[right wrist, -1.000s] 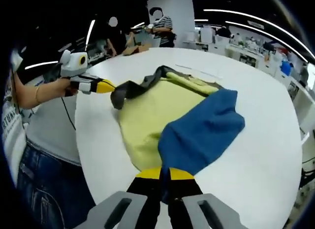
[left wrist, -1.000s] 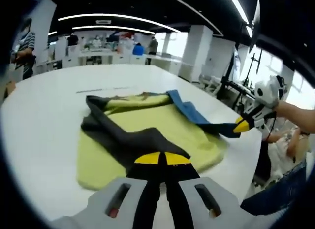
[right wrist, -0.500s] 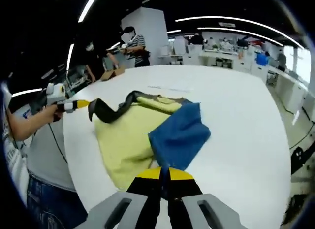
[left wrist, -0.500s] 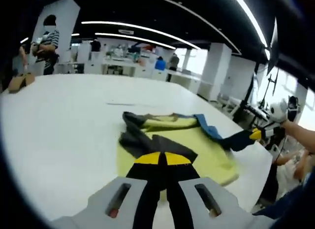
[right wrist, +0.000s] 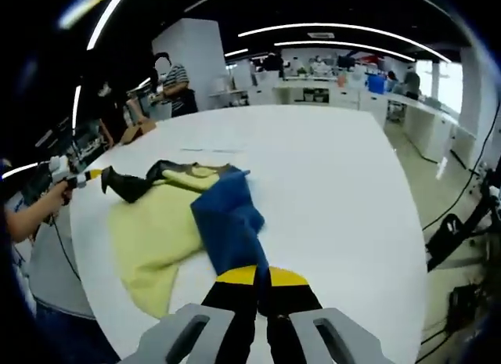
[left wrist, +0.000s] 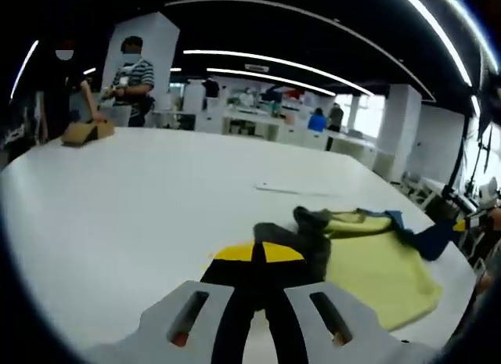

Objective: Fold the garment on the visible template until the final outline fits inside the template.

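while both tools grip sleeves, garment sags

Bright ceiling strips, fisheye-warped, blurry edges

Both views low, facing across shared garment, opposite sides

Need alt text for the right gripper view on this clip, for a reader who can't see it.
The right gripper, jaws shut on the blue sleeve of a yellow garment, holds it stretched over a round white table. At far left the left gripper grips the garment's dark sleeve. People stand at workbenches behind the table.
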`<action>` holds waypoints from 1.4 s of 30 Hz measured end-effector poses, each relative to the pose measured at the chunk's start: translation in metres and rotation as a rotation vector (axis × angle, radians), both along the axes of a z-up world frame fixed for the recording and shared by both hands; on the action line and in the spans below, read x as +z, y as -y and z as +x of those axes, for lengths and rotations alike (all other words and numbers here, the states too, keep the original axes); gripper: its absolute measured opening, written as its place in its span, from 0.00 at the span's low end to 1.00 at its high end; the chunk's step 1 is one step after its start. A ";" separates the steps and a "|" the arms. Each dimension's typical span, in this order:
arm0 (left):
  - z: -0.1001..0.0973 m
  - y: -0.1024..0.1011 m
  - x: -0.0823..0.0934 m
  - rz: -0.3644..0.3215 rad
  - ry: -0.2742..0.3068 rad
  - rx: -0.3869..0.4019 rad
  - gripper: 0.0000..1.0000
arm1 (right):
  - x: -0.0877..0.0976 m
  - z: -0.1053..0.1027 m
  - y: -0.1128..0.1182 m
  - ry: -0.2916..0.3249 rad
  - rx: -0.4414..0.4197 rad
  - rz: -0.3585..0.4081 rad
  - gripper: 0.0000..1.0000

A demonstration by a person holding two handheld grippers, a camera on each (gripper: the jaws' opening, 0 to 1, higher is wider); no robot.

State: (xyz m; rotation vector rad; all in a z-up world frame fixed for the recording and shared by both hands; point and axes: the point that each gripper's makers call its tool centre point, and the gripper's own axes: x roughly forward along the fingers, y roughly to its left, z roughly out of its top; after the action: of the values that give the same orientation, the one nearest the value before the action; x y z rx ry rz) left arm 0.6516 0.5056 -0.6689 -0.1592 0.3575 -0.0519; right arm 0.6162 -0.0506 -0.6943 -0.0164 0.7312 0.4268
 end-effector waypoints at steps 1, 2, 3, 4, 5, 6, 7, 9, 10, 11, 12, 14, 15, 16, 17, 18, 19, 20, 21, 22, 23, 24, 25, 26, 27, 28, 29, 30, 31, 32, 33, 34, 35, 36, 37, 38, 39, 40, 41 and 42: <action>0.003 -0.006 0.000 0.011 0.002 0.017 0.00 | -0.001 0.004 0.007 0.003 -0.014 -0.020 0.00; 0.004 -0.012 0.000 0.012 -0.004 0.041 0.00 | -0.002 0.006 0.011 0.001 -0.025 -0.035 0.00; 0.005 -0.015 -0.001 0.009 -0.006 0.049 0.00 | -0.004 0.008 0.016 -0.002 -0.032 -0.049 0.00; 0.006 -0.023 -0.002 -0.004 -0.007 0.084 0.00 | -0.006 0.011 0.023 -0.007 -0.050 -0.061 0.00; 0.006 -0.028 -0.005 -0.032 -0.012 0.114 0.00 | -0.008 0.013 0.027 -0.015 -0.062 -0.065 0.00; 0.006 -0.035 -0.009 -0.034 -0.022 0.135 0.00 | -0.011 0.015 0.031 -0.018 -0.067 -0.075 0.00; 0.006 -0.038 -0.012 -0.009 -0.032 0.136 0.00 | -0.013 0.016 0.035 -0.023 -0.075 -0.084 0.00; 0.005 -0.049 -0.021 0.021 -0.063 0.161 0.00 | -0.020 0.019 0.043 -0.036 -0.090 -0.103 0.00; 0.005 -0.052 -0.023 0.013 -0.067 0.169 0.00 | -0.023 0.021 0.047 -0.043 -0.100 -0.110 0.00; 0.005 -0.058 -0.028 -0.001 -0.074 0.187 0.00 | -0.026 0.022 0.050 -0.052 -0.105 -0.113 0.00; 0.005 -0.062 -0.031 -0.022 -0.082 0.204 0.00 | -0.031 0.023 0.054 -0.070 -0.115 -0.115 0.00; 0.007 -0.071 -0.034 -0.038 -0.066 0.217 0.00 | -0.034 0.026 0.058 -0.078 -0.121 -0.121 0.00; 0.007 -0.073 -0.035 -0.040 -0.069 0.219 0.00 | -0.037 0.028 0.062 -0.080 -0.127 -0.131 0.00; 0.008 -0.078 -0.038 -0.034 -0.076 0.227 0.00 | -0.038 0.029 0.065 -0.085 -0.129 -0.139 0.00; 0.008 -0.080 -0.039 -0.034 -0.077 0.228 0.00 | -0.041 0.030 0.070 -0.090 -0.138 -0.150 0.00; 0.010 -0.083 -0.039 -0.028 -0.074 0.226 0.00 | -0.042 0.031 0.073 -0.093 -0.144 -0.159 0.00; 0.010 -0.085 -0.039 -0.018 -0.080 0.228 0.00 | -0.045 0.033 0.079 -0.097 -0.153 -0.172 0.00; 0.012 -0.087 -0.040 -0.005 -0.088 0.224 0.00 | -0.046 0.034 0.084 -0.101 -0.170 -0.181 0.00; 0.012 -0.088 -0.041 0.003 -0.093 0.223 0.00 | -0.047 0.036 0.088 -0.101 -0.181 -0.186 0.00; 0.014 -0.089 -0.040 0.009 -0.095 0.222 0.00 | -0.047 0.038 0.091 -0.099 -0.190 -0.187 0.00; 0.014 -0.089 -0.039 0.018 -0.094 0.217 0.00 | -0.048 0.039 0.094 -0.101 -0.200 -0.186 0.00; 0.016 -0.092 -0.040 0.057 -0.104 0.210 0.00 | -0.048 0.040 0.097 -0.104 -0.207 -0.178 0.00; 0.017 -0.093 -0.040 0.067 -0.110 0.204 0.00 | -0.047 0.041 0.098 -0.101 -0.208 -0.173 0.00; 0.018 -0.093 -0.041 0.074 -0.115 0.202 0.00 | -0.046 0.044 0.099 -0.092 -0.224 -0.147 0.00; 0.019 -0.095 -0.042 0.092 -0.125 0.200 0.00 | -0.046 0.045 0.102 -0.098 -0.234 -0.137 0.00; 0.021 -0.096 -0.042 0.102 -0.126 0.193 0.00 | -0.046 0.046 0.105 -0.103 -0.239 -0.139 0.00; 0.022 -0.097 -0.042 0.115 -0.129 0.187 0.00 | -0.046 0.047 0.108 -0.104 -0.246 -0.142 0.00; 0.023 -0.097 -0.042 0.118 -0.130 0.186 0.00 | -0.046 0.048 0.111 -0.108 -0.253 -0.144 0.00; 0.025 -0.098 -0.042 0.124 -0.133 0.180 0.00 | -0.046 0.049 0.115 -0.108 -0.269 -0.144 0.00; 0.025 -0.099 -0.042 0.131 -0.137 0.179 0.00 | -0.045 0.050 0.118 -0.107 -0.279 -0.141 0.00; 0.026 -0.100 -0.043 0.142 -0.143 0.177 0.00 | -0.045 0.051 0.122 -0.109 -0.296 -0.137 0.00; 0.027 -0.101 -0.043 0.146 -0.146 0.176 0.00 | -0.045 0.051 0.125 -0.110 -0.302 -0.139 0.00; 0.027 -0.102 -0.043 0.149 -0.148 0.177 0.00 | -0.045 0.051 0.128 -0.113 -0.313 -0.152 0.00; 0.028 -0.103 -0.043 0.152 -0.149 0.179 0.00 | -0.046 0.051 0.132 -0.114 -0.322 -0.158 0.00; 0.028 -0.105 -0.043 0.153 -0.150 0.181 0.00 | -0.047 0.051 0.135 -0.121 -0.327 -0.162 0.00; 0.028 -0.107 -0.043 0.157 -0.151 0.182 0.00 | -0.049 0.051 0.136 -0.125 -0.330 -0.166 0.00; 0.028 -0.108 -0.044 0.159 -0.154 0.182 0.00 | -0.050 0.051 0.139 -0.129 -0.334 -0.177 0.00; 0.029 -0.110 -0.045 0.162 -0.159 0.182 0.00 | -0.052 0.051 0.141 -0.134 -0.337 -0.185 0.00; 0.029 -0.112 -0.046 0.161 -0.165 0.181 0.00 | -0.053 0.052 0.143 -0.139 -0.338 -0.190 0.00; 0.030 -0.112 -0.047 0.162 -0.170 0.181 0.00 | -0.054 0.052 0.143 -0.141 -0.329 -0.200 0.00</action>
State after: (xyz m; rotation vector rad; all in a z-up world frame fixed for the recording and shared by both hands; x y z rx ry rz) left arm 0.6813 0.6180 -0.7161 -0.0352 0.5140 0.1695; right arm 0.6686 -0.1936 -0.7487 -0.0539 0.8963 0.0394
